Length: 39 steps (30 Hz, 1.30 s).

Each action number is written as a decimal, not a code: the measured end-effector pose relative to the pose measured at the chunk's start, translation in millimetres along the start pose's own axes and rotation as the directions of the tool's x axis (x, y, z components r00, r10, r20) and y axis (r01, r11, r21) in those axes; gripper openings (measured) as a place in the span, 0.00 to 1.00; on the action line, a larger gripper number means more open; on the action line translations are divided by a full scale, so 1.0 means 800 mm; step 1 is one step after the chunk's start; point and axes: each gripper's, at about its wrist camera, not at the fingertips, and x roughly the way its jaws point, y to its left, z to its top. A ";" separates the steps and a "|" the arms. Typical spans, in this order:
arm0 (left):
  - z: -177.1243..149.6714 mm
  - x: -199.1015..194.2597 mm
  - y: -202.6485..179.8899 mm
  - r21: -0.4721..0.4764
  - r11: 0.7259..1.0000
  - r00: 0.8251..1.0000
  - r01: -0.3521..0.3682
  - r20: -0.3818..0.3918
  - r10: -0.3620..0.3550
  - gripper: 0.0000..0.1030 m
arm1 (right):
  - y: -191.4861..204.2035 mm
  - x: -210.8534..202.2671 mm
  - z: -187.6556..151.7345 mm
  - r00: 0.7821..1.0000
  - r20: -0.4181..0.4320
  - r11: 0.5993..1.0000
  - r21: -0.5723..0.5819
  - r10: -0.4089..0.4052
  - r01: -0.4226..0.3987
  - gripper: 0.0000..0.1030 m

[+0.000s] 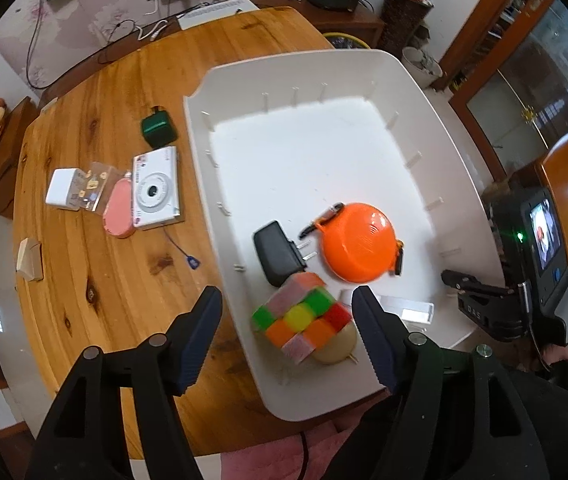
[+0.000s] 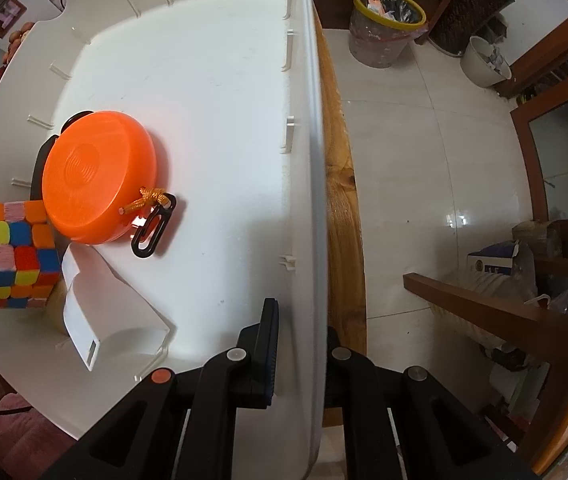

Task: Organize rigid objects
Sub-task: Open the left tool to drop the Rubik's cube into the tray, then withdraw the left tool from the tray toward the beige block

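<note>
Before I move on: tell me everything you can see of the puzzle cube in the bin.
The puzzle cube is a three-by-three twisty cube with orange, green, yellow, red, blue and faded pink squares, plastic by the look. It sits tilted inside the white bin near its corner, propped on a pale round object. The black adapter sits against it. The open left gripper straddles it without touching.

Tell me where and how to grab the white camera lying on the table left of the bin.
Probably take the white camera across its two long edges, coming straight down from above. It lies flat, lens up, so the thin sides are the only opposed faces. The pink oval case touches its left edge, so set one finger in carefully there.
</note>
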 end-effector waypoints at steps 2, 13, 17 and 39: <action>0.002 -0.001 0.012 -0.019 1.000 1.000 0.000 0.011 0.000 0.69 | 0.001 0.001 0.001 1.000 -0.003 1.000 0.004 -0.005 0.005 0.11; 0.003 -0.002 0.102 -0.136 0.989 0.996 -0.064 0.053 0.071 0.69 | 0.001 0.003 0.003 1.000 -0.015 1.000 0.025 -0.012 0.012 0.11; -0.003 -0.005 0.149 -0.221 0.971 0.994 -0.088 0.036 0.099 0.69 | 0.000 0.003 0.003 1.000 -0.012 1.000 0.021 -0.007 0.008 0.11; -0.041 0.007 0.386 -0.521 0.839 0.987 -0.157 -0.062 0.146 0.69 | -0.009 0.009 0.008 0.999 -0.045 0.998 0.067 0.000 0.003 0.11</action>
